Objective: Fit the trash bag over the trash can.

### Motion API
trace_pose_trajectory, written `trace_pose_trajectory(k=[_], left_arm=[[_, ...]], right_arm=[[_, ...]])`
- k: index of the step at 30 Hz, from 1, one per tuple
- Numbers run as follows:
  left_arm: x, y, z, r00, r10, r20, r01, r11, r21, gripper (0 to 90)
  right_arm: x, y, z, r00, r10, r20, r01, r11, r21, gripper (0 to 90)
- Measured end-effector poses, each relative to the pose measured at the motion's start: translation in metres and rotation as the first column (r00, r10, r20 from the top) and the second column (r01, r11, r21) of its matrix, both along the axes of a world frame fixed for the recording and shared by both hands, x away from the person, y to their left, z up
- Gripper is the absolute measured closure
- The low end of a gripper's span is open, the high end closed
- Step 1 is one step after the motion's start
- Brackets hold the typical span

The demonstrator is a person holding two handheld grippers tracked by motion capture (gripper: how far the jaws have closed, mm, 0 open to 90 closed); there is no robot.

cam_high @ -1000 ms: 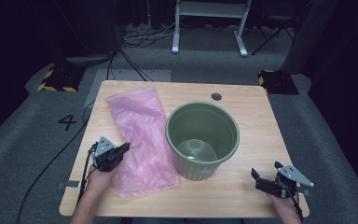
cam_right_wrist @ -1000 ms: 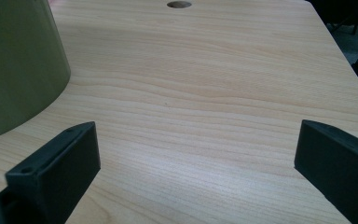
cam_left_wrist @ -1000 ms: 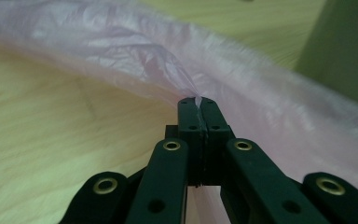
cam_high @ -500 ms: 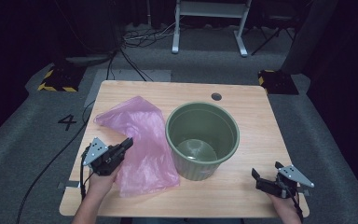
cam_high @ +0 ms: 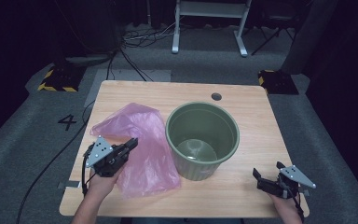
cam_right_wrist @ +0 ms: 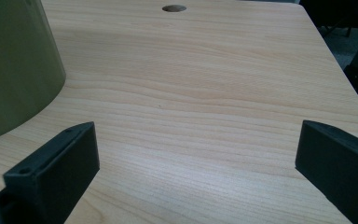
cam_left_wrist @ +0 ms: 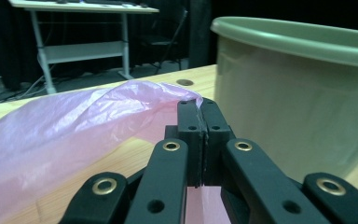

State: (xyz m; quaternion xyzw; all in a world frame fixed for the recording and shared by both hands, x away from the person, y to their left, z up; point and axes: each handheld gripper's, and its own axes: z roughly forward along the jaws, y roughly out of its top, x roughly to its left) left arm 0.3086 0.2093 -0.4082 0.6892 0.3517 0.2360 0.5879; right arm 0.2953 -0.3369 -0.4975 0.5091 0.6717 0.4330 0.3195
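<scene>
We're lifting the pink bag [cam_high: 137, 144] off the table [cam_high: 242, 100] w/ the left gripper [cam_high: 129, 143]; its jaws are pressed together, pinching a fold of the film at the bag's right edge, clear in the left gripper view [cam_left_wrist: 200, 109]. The bag is lying left of the green bucket [cam_high: 203, 140], its near part still flat on the wood, its far part bunching up into a hump. The bucket is standing upright mid-table, empty as far as we can tell. The right gripper [cam_high: 266, 176] is sitting at the near right corner, jaws spread wide, nothing btwn them, bare wood ahead of it [cam_right_wrist: 196, 140].

Step in hand, as we're judging it: raising the bag to get it open and over/into the bucket as a liner. Next move is calling for the right gripper to come across and catch the opposite layer of the mouth, so both can part the film; thin plastic clings, so a one-layer pinch is what we're needing.

Vs. a sec ago: the bag was lying flat and stretched toward the far left; now it's crumpling and rising, and the left gripper is sitting higher. The right gripper and bucket are staying put.
</scene>
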Motion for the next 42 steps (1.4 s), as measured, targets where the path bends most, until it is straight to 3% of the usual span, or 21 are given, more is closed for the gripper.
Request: trace_pose_trajectory(k=[8, 11, 14, 21, 26, 30, 35, 37, 42], left_arm=[[0.0, 0.007, 0.026, 0.9949, -0.099, -0.021, 0.097, 0.9934, -0.061, 88.9], [-0.001, 0.008, 0.038, 0.9933, -0.116, -0.004, 0.115, 0.9922, -0.047, 88.9], [-0.002, 0.009, 0.052, 0.9922, -0.122, 0.027, 0.122, 0.9925, -0.011, 88.9], [0.0, 0.005, 0.073, 0.9893, -0.135, 0.055, 0.132, 0.9893, 0.063, 88.6], [0.005, 0.004, 0.084, 0.9879, -0.141, 0.065, 0.136, 0.9881, 0.072, 88.5], [0.01, 0.006, 0.094, 0.9905, -0.122, 0.063, 0.119, 0.9917, 0.048, 88.5], [0.015, 0.012, 0.109, 0.9963, -0.035, 0.078, 0.035, 0.9994, 0.001, 88.6], [0.015, 0.015, 0.115, 0.996, -0.001, 0.089, 0.004, 0.9996, -0.03, 88.6], [0.014, 0.018, 0.13, 0.9915, 0.037, 0.125, -0.031, 0.9983, -0.048, 88.6]], right_arm=[[-0.003, -0.001, 0.001, 1.0, -0.005, 0.005, 0.005, 1.0, -0.007, 0.0], [-0.003, -0.003, 0.0, 0.9999, -0.014, 0.001, 0.014, 1.0, -0.001, 0.0], [-0.003, -0.003, 0.0, 0.9999, -0.016, -0.002, 0.016, 1.0, 0.004, 0.0], [-0.002, -0.002, -0.001, 1.0, -0.009, -0.003, 0.009, 1.0, 0.003, 0.0], [-0.002, -0.004, 0.0, 0.9999, -0.014, -0.005, 0.014, 1.0, 0.004, 0.0], [-0.002, -0.004, -0.001, 0.9998, -0.017, -0.005, 0.017, 1.0, 0.005, 0.0], [-0.002, -0.005, -0.001, 0.9998, -0.018, -0.006, 0.018, 1.0, 0.005, 0.0], [-0.002, -0.005, -0.001, 0.9998, -0.018, -0.008, 0.018, 1.0, 0.008, 0.0], [-0.002, -0.005, -0.001, 0.9998, -0.018, -0.011, 0.019, 1.0, 0.009, 0.0]])
